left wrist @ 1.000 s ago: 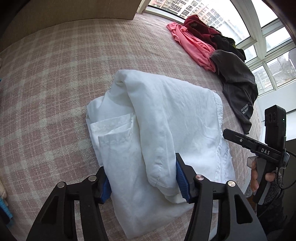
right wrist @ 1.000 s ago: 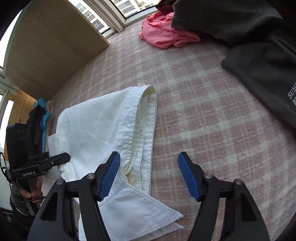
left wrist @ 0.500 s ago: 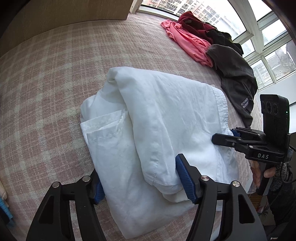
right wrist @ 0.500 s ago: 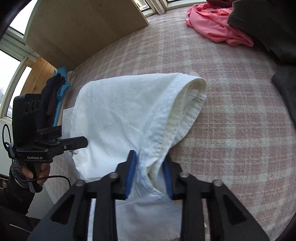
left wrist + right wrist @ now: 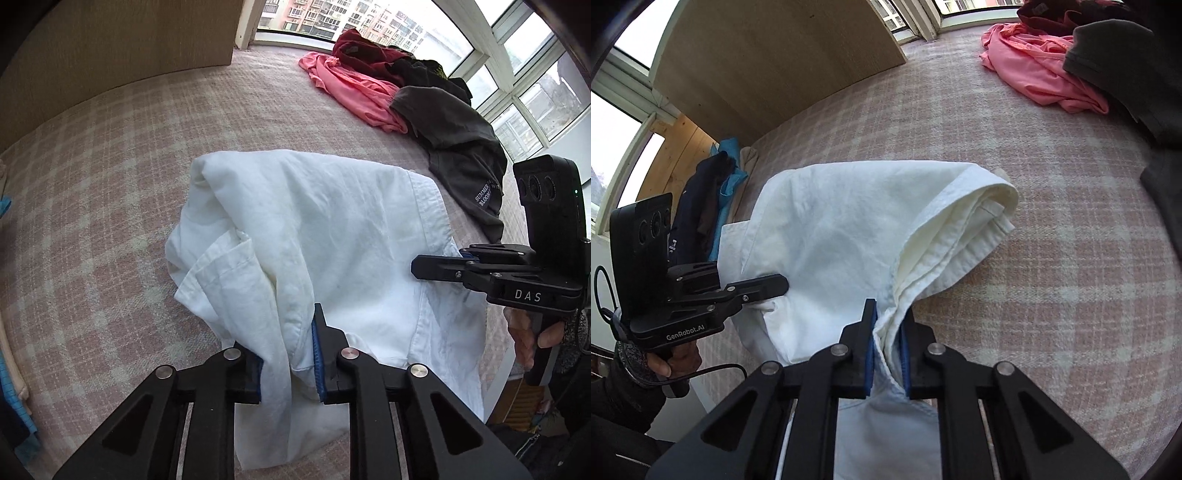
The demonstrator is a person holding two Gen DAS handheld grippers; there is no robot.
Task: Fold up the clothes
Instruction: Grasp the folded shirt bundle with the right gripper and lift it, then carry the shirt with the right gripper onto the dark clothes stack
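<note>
shirt (image 5: 332,236): we see plain white
bedcover (image 5: 110,206): we see pink-and-cream plaid
gripper pads (image 5: 870,350): we see blue
far garment (image 5: 354,92): we see coral pink

Lighting: you work in soft, even daylight from the windows (image 5: 517,70), whose panes overexpose; shadows beneath the white shirt (image 5: 332,236) stay faint. Optics: your two fisheye views bow heavily, corners vignette black, focus sharp throughout.
</note>
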